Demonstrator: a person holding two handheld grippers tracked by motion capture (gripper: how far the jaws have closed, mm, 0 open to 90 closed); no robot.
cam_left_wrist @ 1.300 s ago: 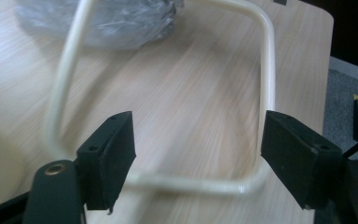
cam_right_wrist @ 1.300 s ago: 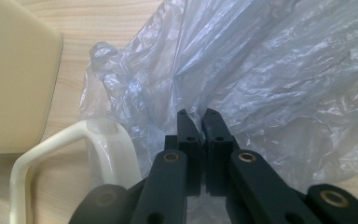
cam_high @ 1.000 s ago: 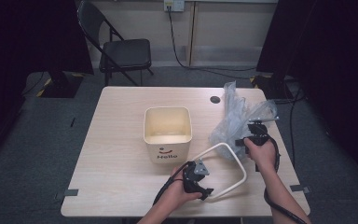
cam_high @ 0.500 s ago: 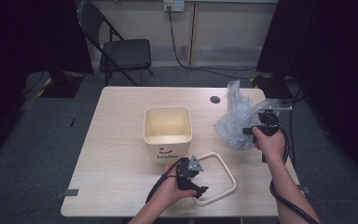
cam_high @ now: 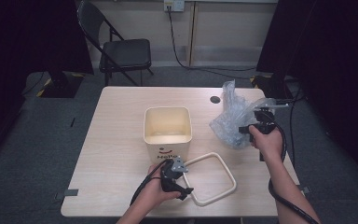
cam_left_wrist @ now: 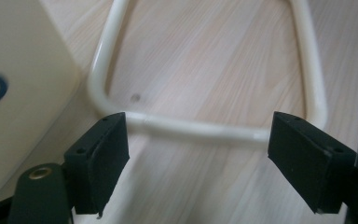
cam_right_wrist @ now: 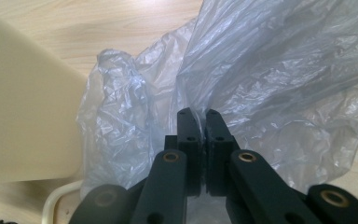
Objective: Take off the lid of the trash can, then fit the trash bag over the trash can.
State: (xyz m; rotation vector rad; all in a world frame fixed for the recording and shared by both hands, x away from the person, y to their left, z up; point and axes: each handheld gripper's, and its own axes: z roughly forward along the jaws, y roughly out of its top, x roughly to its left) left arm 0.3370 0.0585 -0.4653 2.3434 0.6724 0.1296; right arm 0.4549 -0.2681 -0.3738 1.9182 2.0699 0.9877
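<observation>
A cream bin (cam_high: 167, 125) with a smiley print stands mid-table. In front of it a cream rounded-square rim frame (cam_high: 213, 179) lies flat on the wood. My left gripper (cam_high: 185, 177) is open at the frame's near-left corner, and the frame's bar (cam_left_wrist: 200, 129) runs just beyond the wide-apart jaws of my left gripper (cam_left_wrist: 198, 144), with the bin's wall (cam_left_wrist: 21, 88) to one side. My right gripper (cam_high: 255, 125) holds a crumpled clear plastic bag (cam_high: 232, 120) right of the bin. Up close, my right gripper (cam_right_wrist: 199, 119) is shut on a fold of the bag (cam_right_wrist: 270, 79), beside the bin (cam_right_wrist: 23, 121).
A dark round grommet (cam_high: 215, 99) sits in the table's far right part. A folding chair (cam_high: 123, 51) stands beyond the far edge, with cables on the floor. Bare wood (cam_high: 116, 140) lies left of the bin. The right table edge is close to my right hand.
The frame, tilted up a second ago, now lies flat on the table by the left gripper. The right gripper has drawn the bag a little right and away.
</observation>
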